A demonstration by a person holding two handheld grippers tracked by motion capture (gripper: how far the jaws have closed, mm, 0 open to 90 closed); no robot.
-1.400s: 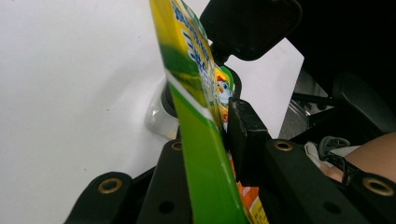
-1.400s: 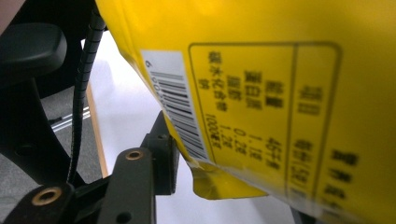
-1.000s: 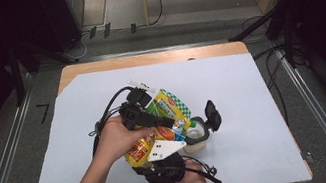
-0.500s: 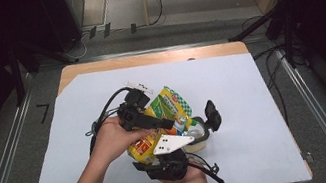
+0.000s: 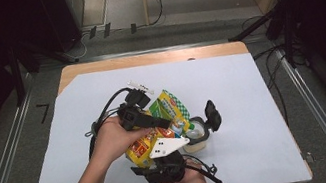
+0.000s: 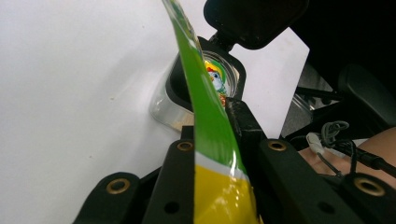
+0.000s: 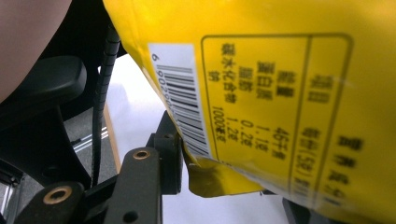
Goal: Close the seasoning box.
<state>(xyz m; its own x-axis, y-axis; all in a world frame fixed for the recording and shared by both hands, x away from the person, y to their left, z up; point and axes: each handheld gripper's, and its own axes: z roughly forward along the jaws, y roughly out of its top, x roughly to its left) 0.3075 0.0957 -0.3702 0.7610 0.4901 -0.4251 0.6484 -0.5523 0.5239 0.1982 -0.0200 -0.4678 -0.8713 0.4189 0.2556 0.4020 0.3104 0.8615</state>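
The left gripper (image 6: 212, 154), its jaws just closing, pinches the snack bag (image 6: 210, 116). The right gripper (image 7: 219, 182) pinches the bag's corner; a clear container (image 5: 198, 133) sits at the bag's three o'clock.

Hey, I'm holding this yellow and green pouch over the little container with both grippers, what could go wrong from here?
The left gripper has just closed on the pouch near its green edge; that thin film might slip or tear. The clear container sits loose on the white sheet with its black lid flipped up, so the pouch could knock it over or miss it.

White sheet (image 5: 251, 86) over wooden table (image 5: 145, 59); small white item (image 5: 140, 86) on sheet.
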